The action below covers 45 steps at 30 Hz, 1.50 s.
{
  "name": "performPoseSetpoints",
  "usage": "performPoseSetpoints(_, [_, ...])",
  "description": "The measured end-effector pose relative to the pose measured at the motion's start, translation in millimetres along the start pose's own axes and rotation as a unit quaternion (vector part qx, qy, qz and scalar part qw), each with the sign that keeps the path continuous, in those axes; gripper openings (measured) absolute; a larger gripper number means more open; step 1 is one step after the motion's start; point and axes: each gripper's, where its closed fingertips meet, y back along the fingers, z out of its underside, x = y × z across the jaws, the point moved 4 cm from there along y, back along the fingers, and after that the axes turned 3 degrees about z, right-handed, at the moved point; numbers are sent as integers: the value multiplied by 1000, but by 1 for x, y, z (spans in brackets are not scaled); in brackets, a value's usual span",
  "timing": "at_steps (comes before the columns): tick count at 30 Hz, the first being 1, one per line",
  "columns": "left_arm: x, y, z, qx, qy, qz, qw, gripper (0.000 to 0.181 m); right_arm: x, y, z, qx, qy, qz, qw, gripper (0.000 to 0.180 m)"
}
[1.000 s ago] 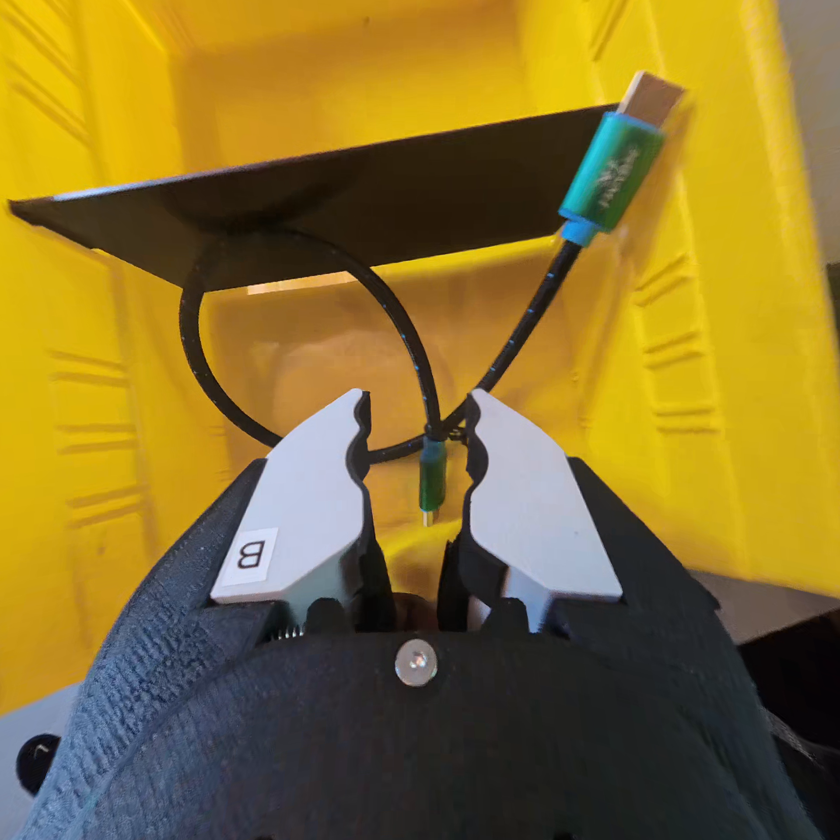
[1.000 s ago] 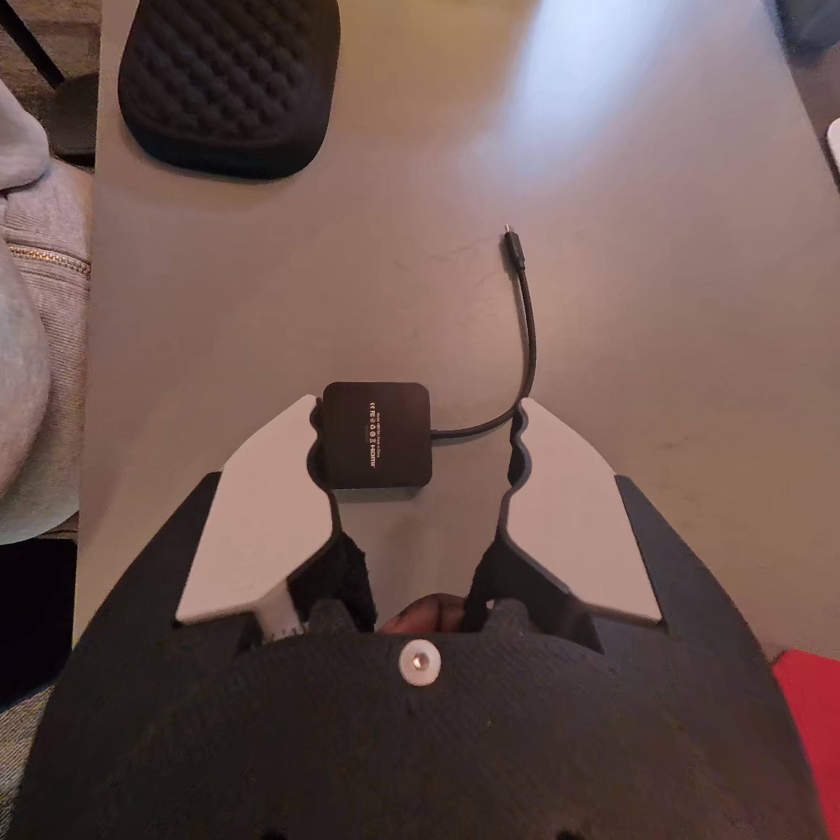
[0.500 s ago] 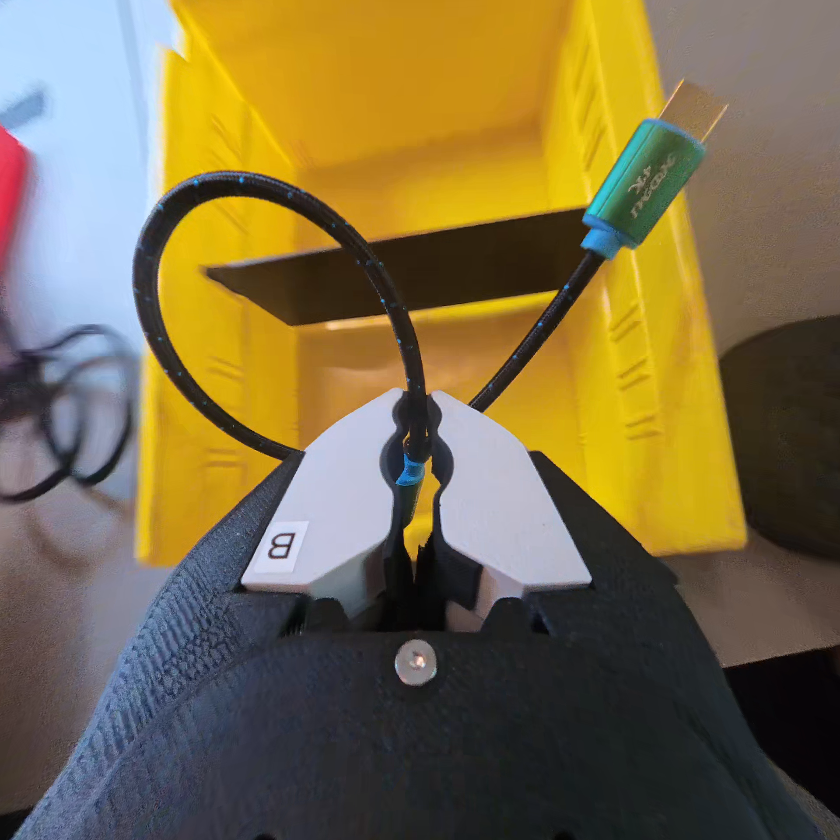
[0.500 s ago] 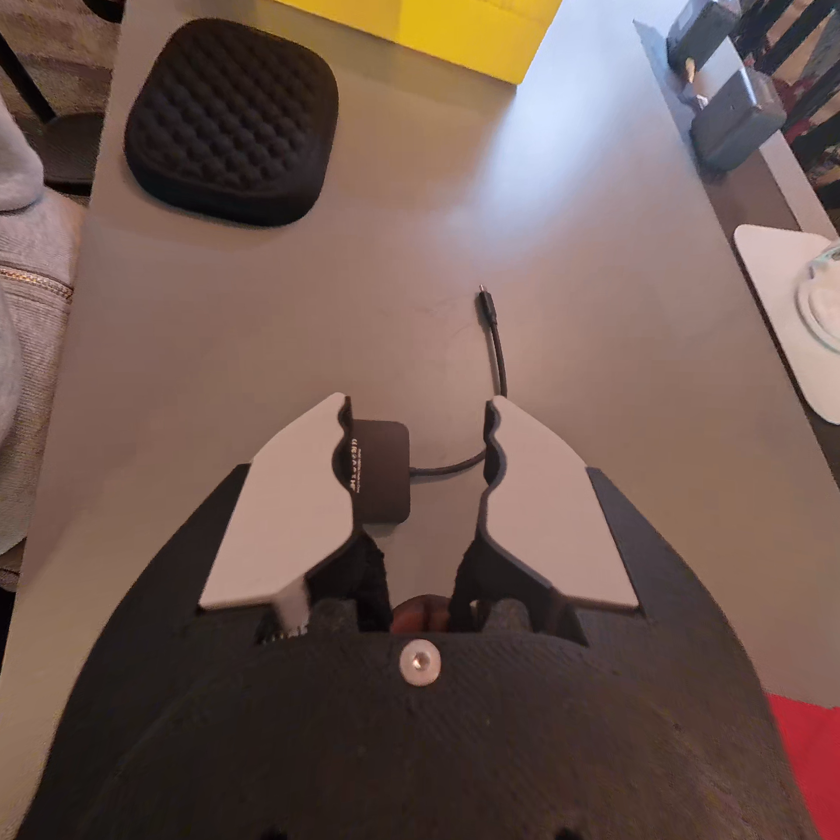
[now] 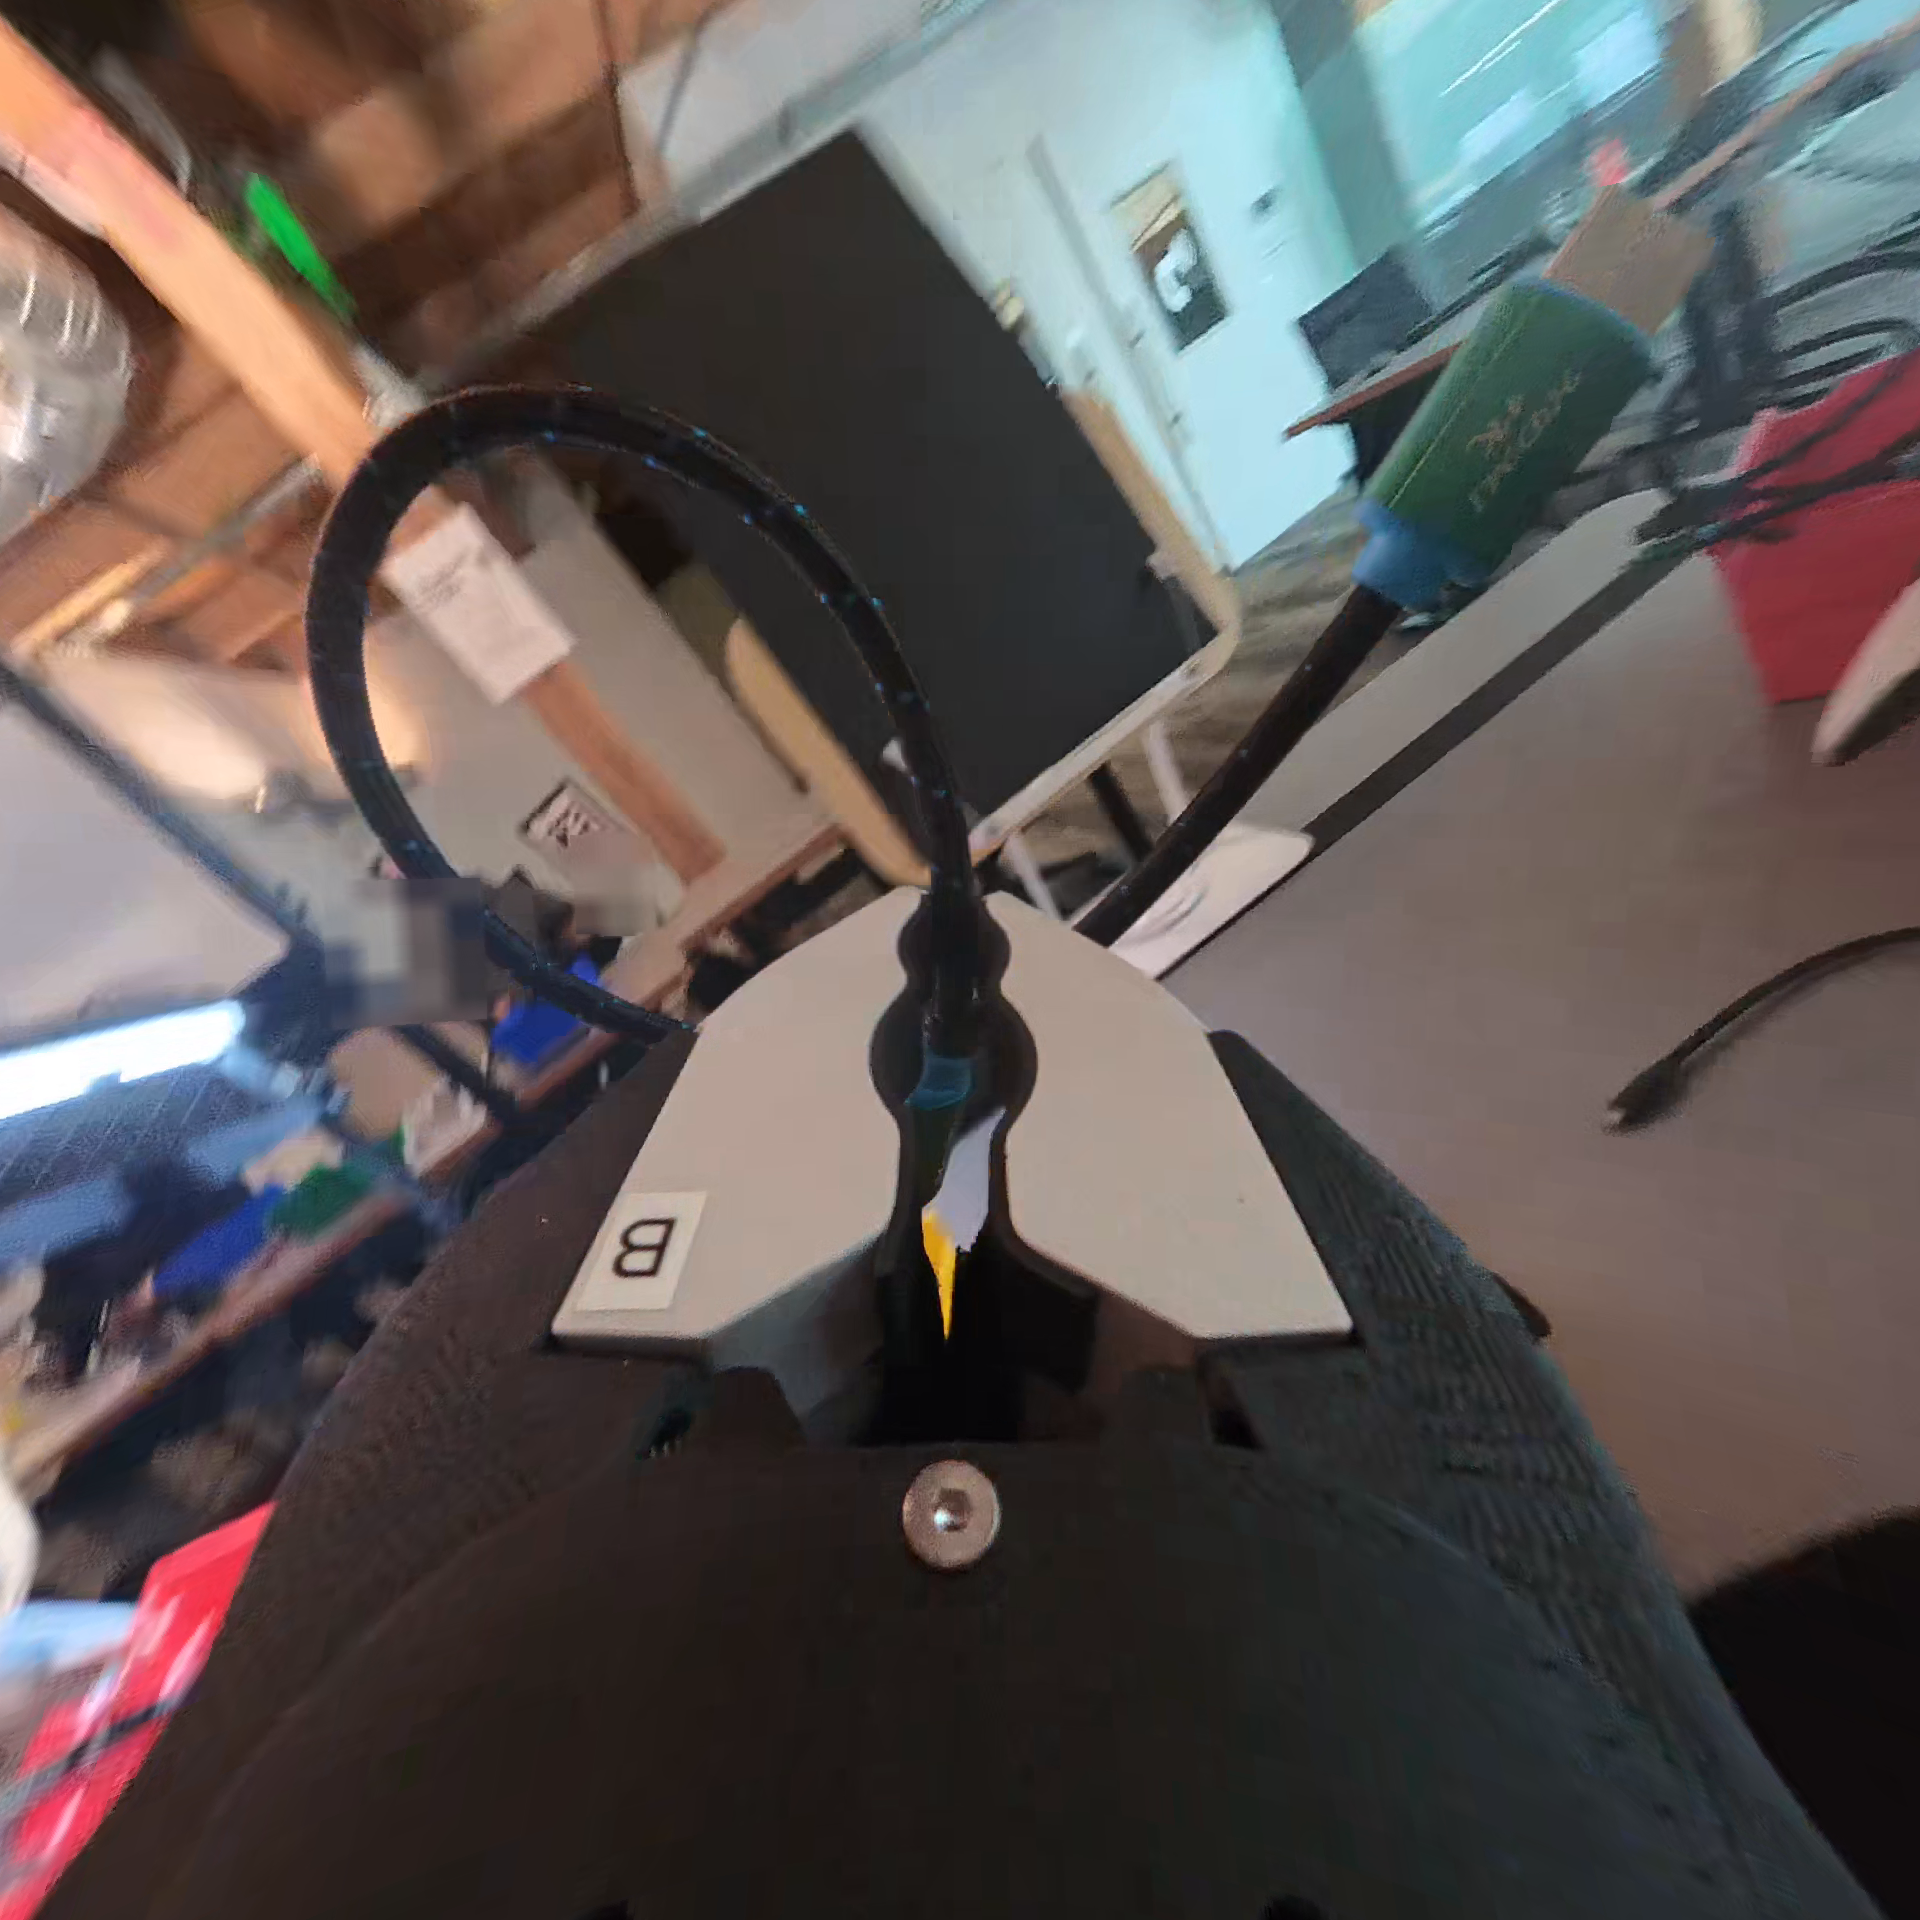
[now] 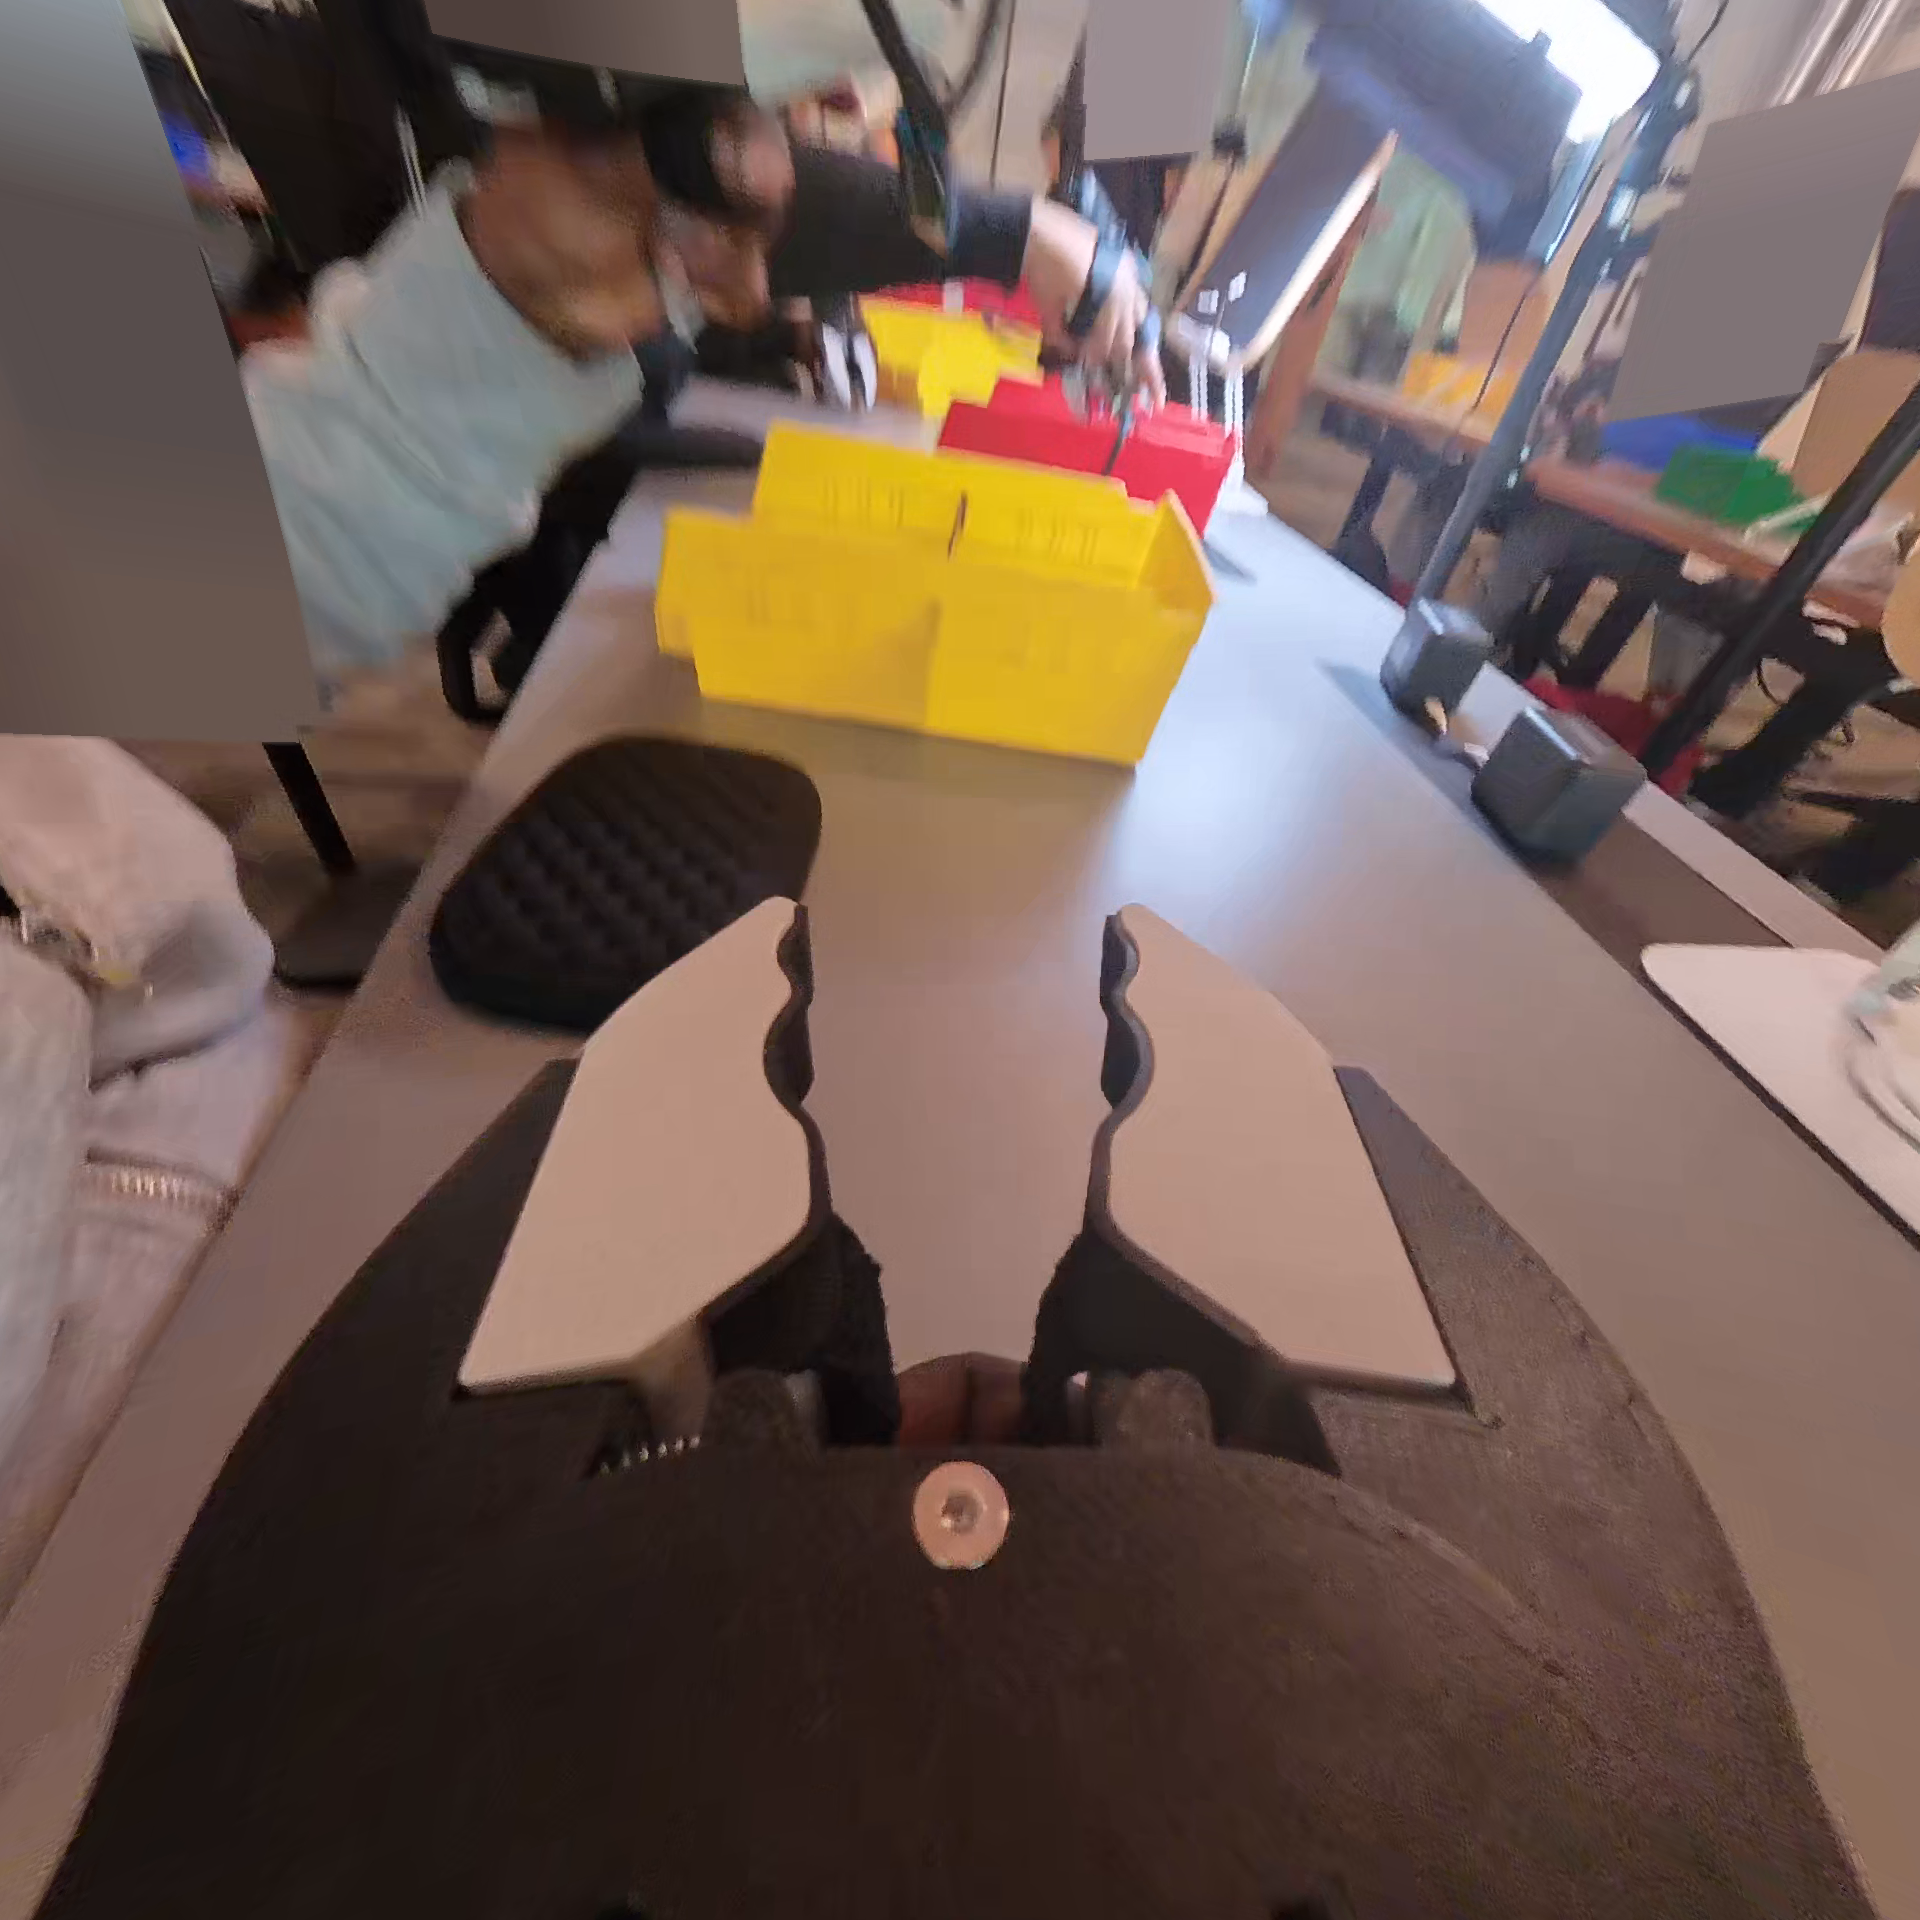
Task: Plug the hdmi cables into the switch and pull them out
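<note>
Both cameras have swung up since half a second ago: the yellow bin that filled my left wrist view is gone from it, and the switch that sat between my right fingers has dropped out of sight. My left claw [image 5: 951, 961] is pressed together, pinching the braided black hdmi cable [image 5: 644, 447] just behind one plug; the cord loops up toward 11 o'clock and its free green plug [image 5: 1507, 426] juts out at 2 o'clock (blurred). My right claw [image 6: 951, 966] is spread with nothing in it, hovering over the grey surface [image 6: 1195, 883], the yellow bin [image 6: 925, 634] off at 12 o'clock and a black pad [image 6: 623, 862] at 10 o'clock. I judge this the carry step, before any plugging. Next I must tilt back down, find the switch, steady it with the right claw and line up a plug.
</note>
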Motion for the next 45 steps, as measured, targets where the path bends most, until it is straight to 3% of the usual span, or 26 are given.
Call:
performPoseSetpoints(5, [78, -88, -14, 79, -26, 52, 995, 6, 10, -3, 17, 79, -80, 16, 993, 70])
performPoseSetpoints(10, [129, -135, 25, 59, -77, 34, 995, 7, 34, 21, 10, 128, -92, 105, 982, 68])
performPoseSetpoints(17, [147, -127, 42, 48, -138, 33, 989, 7, 52, 21, 11, 131, -86, 171, 973, 70])
performPoseSetpoints(21, [139, -125, 45, 55, -155, 3, 986, 6, 39, 5, -9, 165, -112, 123, 972, 71])
performPoseSetpoints(29, [125, -122, 47, 64, -171, -54, 982, 5, 26, 1, 0, 170, -105, 152, 968, 44])
performPoseSetpoints(40, [139, -128, 53, 46, -168, -7, 985, 6, 30, -3, 8, 114, -83, 166, 976, 23])
performPoseSetpoints(42, [143, -129, 54, 41, -169, 4, 985, 6, 30, -4, 10, 107, -82, 163, 977, 12])
performPoseSetpoints(45, [147, -133, 61, 16, -165, 28, 986, 6, 32, -5, 16, 80, -81, 174, 978, 11])
